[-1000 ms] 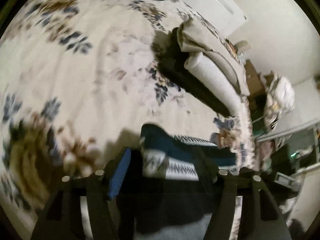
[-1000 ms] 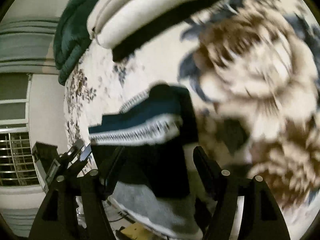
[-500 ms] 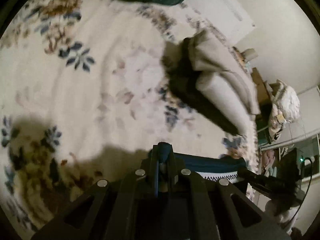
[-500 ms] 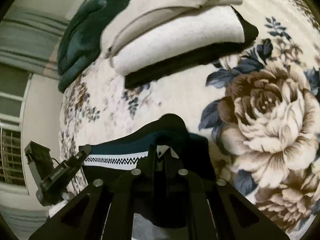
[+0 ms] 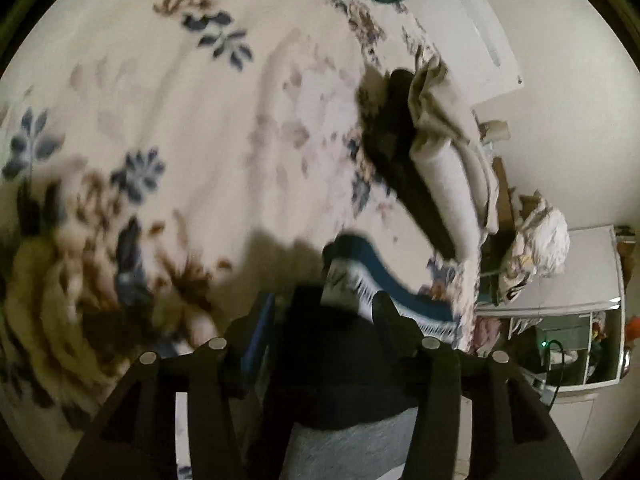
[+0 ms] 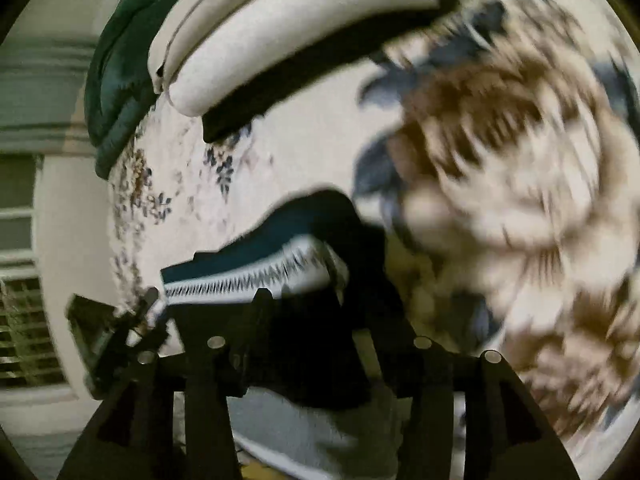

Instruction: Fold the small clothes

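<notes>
My left tongs (image 5: 320,316) were spread wide, nothing between them; same for my right tongs (image 6: 316,316). The dark patterned garment (image 6: 256,268) lay just ahead of both on the floral bedspread (image 5: 200,120). Folded stack (image 6: 288,32) sat further back, green blanket (image 6: 116,80) behind it.
</notes>
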Motion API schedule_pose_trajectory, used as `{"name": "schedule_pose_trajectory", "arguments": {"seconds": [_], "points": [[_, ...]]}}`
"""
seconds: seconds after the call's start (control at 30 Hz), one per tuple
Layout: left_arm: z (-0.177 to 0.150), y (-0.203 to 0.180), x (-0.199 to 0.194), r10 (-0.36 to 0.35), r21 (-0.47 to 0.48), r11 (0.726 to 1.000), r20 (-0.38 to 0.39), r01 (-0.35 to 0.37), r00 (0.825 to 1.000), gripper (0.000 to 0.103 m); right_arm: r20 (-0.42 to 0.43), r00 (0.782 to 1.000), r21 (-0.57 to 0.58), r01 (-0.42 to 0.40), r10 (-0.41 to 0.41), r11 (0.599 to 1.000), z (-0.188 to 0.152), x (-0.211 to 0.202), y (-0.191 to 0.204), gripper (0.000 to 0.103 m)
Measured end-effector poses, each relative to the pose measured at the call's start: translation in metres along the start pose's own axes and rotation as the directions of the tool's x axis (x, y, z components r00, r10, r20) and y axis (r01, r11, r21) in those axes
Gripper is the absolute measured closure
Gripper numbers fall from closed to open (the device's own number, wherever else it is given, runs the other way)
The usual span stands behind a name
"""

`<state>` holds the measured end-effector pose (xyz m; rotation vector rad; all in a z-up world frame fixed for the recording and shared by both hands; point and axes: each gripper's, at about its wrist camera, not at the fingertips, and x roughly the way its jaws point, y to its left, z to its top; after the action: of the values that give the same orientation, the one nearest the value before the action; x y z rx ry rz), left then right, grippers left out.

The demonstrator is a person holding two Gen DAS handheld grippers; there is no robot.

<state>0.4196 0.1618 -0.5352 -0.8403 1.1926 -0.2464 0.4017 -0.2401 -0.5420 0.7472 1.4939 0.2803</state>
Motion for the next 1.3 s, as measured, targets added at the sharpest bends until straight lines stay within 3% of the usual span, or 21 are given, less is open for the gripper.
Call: {"name": "schedule_pose_trajectory", "arguments": {"seconds": [0.13,0.17,0.2,0.23,0.37,0.43,0.5,0.53,0.6,0.67,0.73,0.83,0.93,0.97,1.0,1.03,1.1,1.13,1.23,1.3], "points": [[-0.004,-0.01,0.02,-0.017,0.034,0.999,-0.024,0.018,1.0,0.059,-0.02,0.998,0.043,-0.057,0.058,0.997,-0.011,0.012,-0.012,0.054],[-0.003,-0.016,0.022,-0.008,0.065,0.998,-0.013,0.009,1.0,0.091,-0.003,0.998,0.039,-0.067,0.067,0.997,-0.012,0.013,-0.011,0.072],[-0.002,-0.022,0.024,0.015,0.091,0.996,-0.01,-0.014,1.0,0.097,0.01,0.998,0.029,-0.065,0.064,0.997,-0.013,0.013,-0.009,0.085],[0.001,-0.025,0.024,0.031,0.102,0.994,0.001,-0.031,1.0,0.097,0.023,0.998,0.016,-0.057,0.057,0.998,-0.014,0.013,-0.006,0.095],[0.01,-0.011,0.032,0.047,0.055,0.997,-0.002,-0.047,0.999,0.098,0.111,0.993,0.032,0.029,-0.032,0.999,-0.012,0.005,-0.004,0.097],[0.011,-0.009,0.03,0.058,0.049,0.997,-0.008,-0.058,0.998,0.099,0.086,0.995,0.054,0.052,-0.056,0.997,-0.009,0.014,-0.005,0.097],[0.012,-0.008,0.019,0.026,0.029,0.999,-0.016,-0.025,1.0,0.097,0.051,0.996,0.026,0.066,-0.068,0.997,-0.007,0.02,0.0,0.097],[0.012,-0.007,0.011,0.012,0.027,1.0,-0.016,-0.012,1.0,0.095,0.036,0.997,0.004,0.063,-0.063,0.998,-0.007,0.018,0.004,0.095],[0.009,-0.003,-0.003,0.018,0.011,1.0,-0.005,-0.017,1.0,0.063,0.024,0.997,-0.021,0.069,-0.069,0.997,-0.008,0.011,0.006,0.085],[0.003,0.006,-0.012,-0.004,-0.024,1.0,-0.003,0.004,1.0,0.045,0.026,0.999,-0.01,0.044,-0.044,0.999,-0.013,-0.002,-0.001,0.047],[-0.003,0.014,-0.01,-0.017,-0.055,0.998,-0.028,0.015,0.999,0.044,0.022,1.0,0.022,0.016,-0.016,1.0,-0.021,-0.012,-0.012,0.038],[-0.012,0.019,0.011,-0.057,-0.083,0.995,-0.085,0.05,0.995,0.044,-0.001,1.0,0.058,0.003,-0.002,0.998,-0.031,-0.013,-0.026,0.037],[-0.017,0.007,0.037,-0.098,-0.048,0.995,-0.119,0.093,0.988,0.047,-0.014,0.999,0.073,-0.036,0.037,0.997,-0.035,-0.005,-0.036,0.035],[-0.017,-0.003,0.042,-0.134,-0.018,0.991,-0.114,0.133,0.984,0.055,-0.017,0.998,0.072,-0.055,0.056,0.996,-0.036,0.0,-0.037,0.035],[-0.018,-0.01,0.044,-0.149,0.008,0.989,-0.108,0.151,0.983,0.07,-0.023,0.997,0.074,-0.073,0.075,0.995,-0.035,0.005,-0.038,0.035],[-0.017,-0.015,0.045,-0.177,0.023,0.983,-0.109,0.18,0.978,0.073,-0.027,0.996,0.074,-0.082,0.084,0.994,-0.035,0.008,-0.038,0.035],[-0.014,-0.01,0.043,-0.318,-0.036,0.948,-0.096,0.316,0.943,0.079,-0.04,0.994,0.066,-0.099,0.102,0.993,-0.033,0.016,-0.037,0.035],[-0.013,-0.003,0.042,-0.351,-0.069,0.936,-0.082,0.346,0.933,0.079,-0.043,0.993,0.062,-0.104,0.107,0.993,-0.032,0.019,-0.037,0.035],[-0.009,0.018,0.042,-0.226,-0.054,0.974,-0.081,0.222,0.971,0.079,-0.054,0.993,0.061,-0.101,0.105,0.993,-0.027,0.024,-0.042,0.035],[-0.01,0.033,0.042,-0.26,-0.13,0.96,-0.089,0.248,0.961,0.074,-0.06,0.992,0.074,-0.104,0.109,0.992,-0.025,0.022,-0.046,0.035]]}}
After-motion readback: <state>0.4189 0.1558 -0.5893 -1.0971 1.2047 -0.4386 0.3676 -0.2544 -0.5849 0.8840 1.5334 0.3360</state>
